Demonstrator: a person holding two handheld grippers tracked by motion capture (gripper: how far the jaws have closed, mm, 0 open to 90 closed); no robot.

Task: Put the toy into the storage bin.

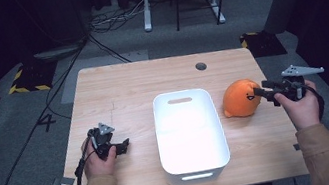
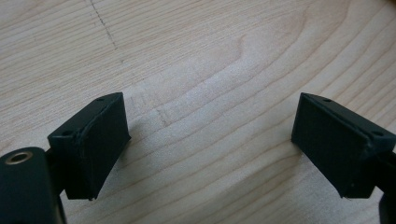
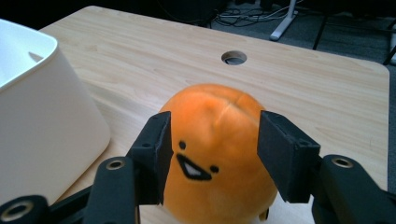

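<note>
Plush toy, orange with a little face, sits on the worktop just right of the white bin. Right claw pinches its sides; left claw gapes wide over bare wood.

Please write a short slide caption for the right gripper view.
Right gripper jaws flank an orange plush toy beside a white bin.

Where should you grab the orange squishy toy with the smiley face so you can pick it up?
Grab the orange plush toy across its round middle, one pad on each flank beside the face. It sits on the table right of the white bin, so coming from its right, open side is probably easiest. The right hand-held gripper already straddles it there. The soft, rounded body should squash a bit and hold.
</note>
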